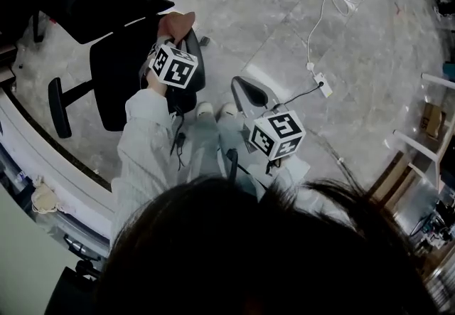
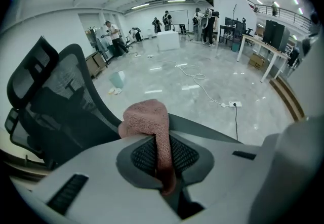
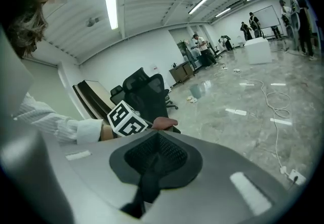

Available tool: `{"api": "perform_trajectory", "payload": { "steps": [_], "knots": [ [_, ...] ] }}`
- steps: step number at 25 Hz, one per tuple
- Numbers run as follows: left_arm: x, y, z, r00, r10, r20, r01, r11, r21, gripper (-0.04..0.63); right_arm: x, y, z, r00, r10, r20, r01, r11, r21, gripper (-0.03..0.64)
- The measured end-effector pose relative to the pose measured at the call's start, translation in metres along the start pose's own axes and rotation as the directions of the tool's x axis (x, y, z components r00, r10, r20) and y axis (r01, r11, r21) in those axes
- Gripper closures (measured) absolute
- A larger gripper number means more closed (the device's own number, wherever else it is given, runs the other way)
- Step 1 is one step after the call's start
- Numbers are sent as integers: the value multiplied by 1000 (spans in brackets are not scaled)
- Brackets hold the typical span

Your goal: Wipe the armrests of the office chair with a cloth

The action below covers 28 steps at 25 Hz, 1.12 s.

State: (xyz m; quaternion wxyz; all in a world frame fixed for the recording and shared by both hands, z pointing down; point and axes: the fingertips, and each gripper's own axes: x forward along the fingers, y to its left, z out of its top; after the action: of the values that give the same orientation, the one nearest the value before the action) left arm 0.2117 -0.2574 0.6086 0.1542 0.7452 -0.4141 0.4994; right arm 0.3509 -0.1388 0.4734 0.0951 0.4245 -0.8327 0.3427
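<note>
A black mesh office chair (image 1: 117, 57) stands at the upper left of the head view. My left gripper (image 1: 178, 40) is shut on a pink cloth (image 1: 177, 21) and holds it on the chair's near armrest (image 1: 195, 65). In the left gripper view the cloth (image 2: 149, 122) bunches out past the jaws of the left gripper (image 2: 161, 160), over the dark armrest (image 2: 207, 128), with the backrest (image 2: 50, 101) to the left. My right gripper (image 1: 249, 95) hovers over the floor to the right of the chair, shut on nothing. The right gripper (image 3: 151, 165) looks at the cloth (image 3: 164, 123) and chair (image 3: 147, 91).
The far armrest (image 1: 58, 107) sticks out on the chair's left. A white cable and power strip (image 1: 321, 82) lie on the grey marble floor to the right. A white ledge (image 1: 50, 171) runs along the left. Desks (image 2: 263, 48) and several people (image 2: 202, 23) stand far off.
</note>
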Motion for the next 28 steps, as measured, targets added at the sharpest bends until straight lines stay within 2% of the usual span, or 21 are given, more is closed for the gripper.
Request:
{"api": "perform_trajectory", "payload": {
  "steps": [4,9,18,23,25,28],
  "knots": [
    [0,-23,-8,999,-43,-9,43,999,26,558,0,-14,-1,1000,-15,26,15,1000,16,615],
    [-27,-63,-27,992,-121,-24,122,990,66,558,-4,-11,1,998,-18,54,17,1000,19,615],
    [-75,-131,-64,983,-175,-59,182,974,139,558,-22,12,4,996,8,87,-8,1000,2,615],
    [-84,-147,-78,982,-180,-57,187,969,163,558,-24,27,-7,997,40,64,-40,999,-6,615],
    [-83,-141,-75,985,-167,-35,170,975,146,558,-24,28,-12,998,47,52,-47,999,-5,615],
    [-78,-125,-63,987,-162,4,161,985,60,558,-25,23,-20,999,43,24,-44,999,9,615]
  ]
}}
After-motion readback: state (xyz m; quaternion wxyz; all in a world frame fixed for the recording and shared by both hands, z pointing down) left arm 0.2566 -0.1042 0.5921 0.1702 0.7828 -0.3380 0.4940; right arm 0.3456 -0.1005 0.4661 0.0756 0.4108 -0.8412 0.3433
